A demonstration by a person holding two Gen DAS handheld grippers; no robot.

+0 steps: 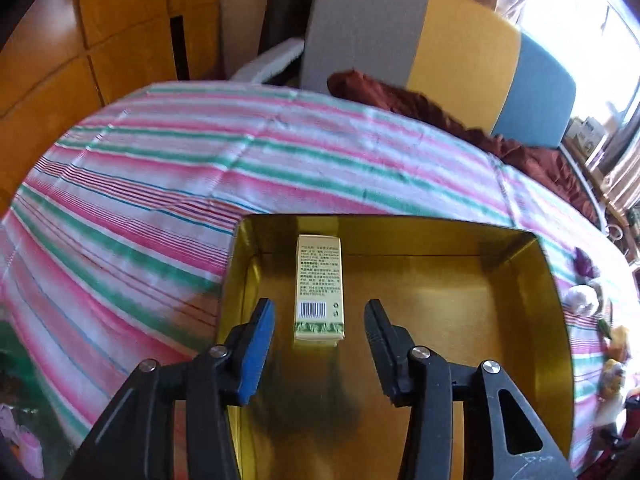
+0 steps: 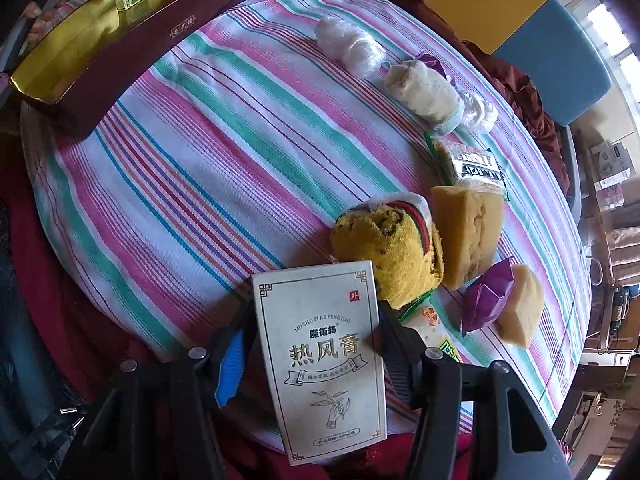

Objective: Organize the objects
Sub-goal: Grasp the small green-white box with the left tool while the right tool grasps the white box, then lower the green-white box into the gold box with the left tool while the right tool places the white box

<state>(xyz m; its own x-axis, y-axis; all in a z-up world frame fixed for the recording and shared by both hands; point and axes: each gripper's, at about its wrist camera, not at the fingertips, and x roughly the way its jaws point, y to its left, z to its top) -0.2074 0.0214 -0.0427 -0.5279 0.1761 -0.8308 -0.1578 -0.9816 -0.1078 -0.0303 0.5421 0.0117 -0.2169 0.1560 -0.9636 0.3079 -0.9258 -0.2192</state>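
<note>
Boxes going into gold-lined tray

Left gripper (image 1: 319, 332) hangs over the tray (image 1: 552, 320), jaws apart and clear of the small yellow carton (image 1: 319, 288) lying flat on the gold floor between them, barcode end nearest. Released. Right gripper (image 2: 312, 344) clenched on a white box (image 2: 324, 360) with Chinese print, held upright above the near edge of the striped cloth (image 2: 208, 152). Just behind it a rolled yellow sock (image 2: 392, 248), beside that a tan sponge block (image 2: 468, 236), a purple paper shape (image 2: 486, 300), another tan piece (image 2: 522, 312). Further back a silver packet (image 2: 472, 164), a white roll (image 2: 424, 92), crumpled plastic (image 2: 348, 44). Tray sits far left on the cloth, dark red outside.
</note>
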